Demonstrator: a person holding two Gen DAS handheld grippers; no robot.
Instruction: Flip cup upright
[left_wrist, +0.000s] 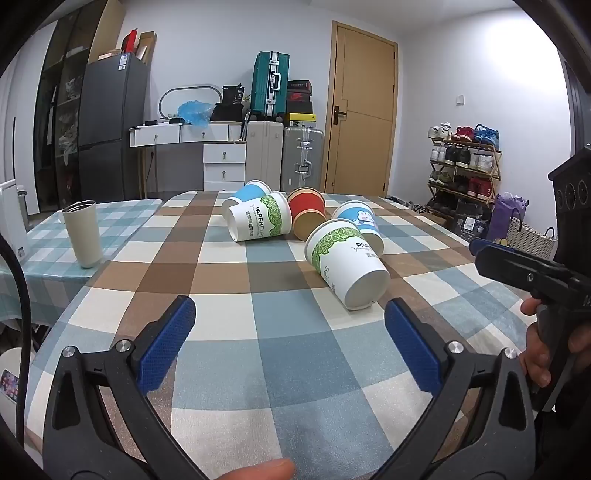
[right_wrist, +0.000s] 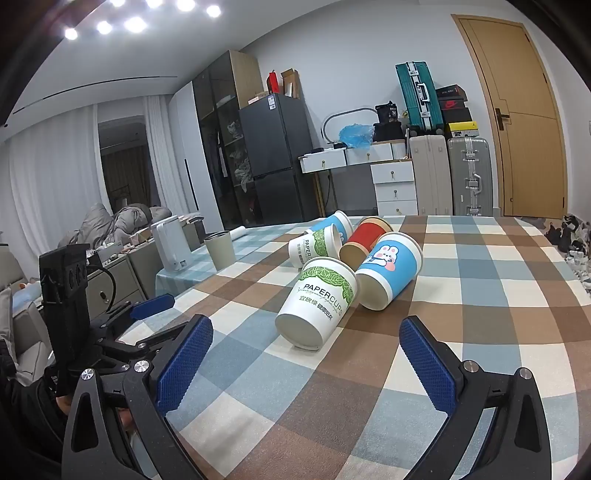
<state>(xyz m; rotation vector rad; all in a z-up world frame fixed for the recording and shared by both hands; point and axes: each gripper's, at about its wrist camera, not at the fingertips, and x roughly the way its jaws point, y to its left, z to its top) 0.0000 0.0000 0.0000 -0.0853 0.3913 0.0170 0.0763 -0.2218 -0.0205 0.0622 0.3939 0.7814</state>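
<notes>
Lying toppled on the checked table (left_wrist: 229, 354): five paper cups (right_wrist: 317, 301).

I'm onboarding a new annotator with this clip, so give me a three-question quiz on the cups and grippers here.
1. True or false: the nearest green-leaf cup stands upright on the checked tablecloth.
2. How many paper cups lie tipped over in the cluster?
3. Multiple choice: the left gripper and right gripper are A) both open and holding nothing, B) both shut on cups, C) one open, one shut.

Key
1. False: it lies on its side, base toward the cameras.
2. Five: two green-leaf, the red cup, the rabbit cup and another blue cup.
3. A
</notes>
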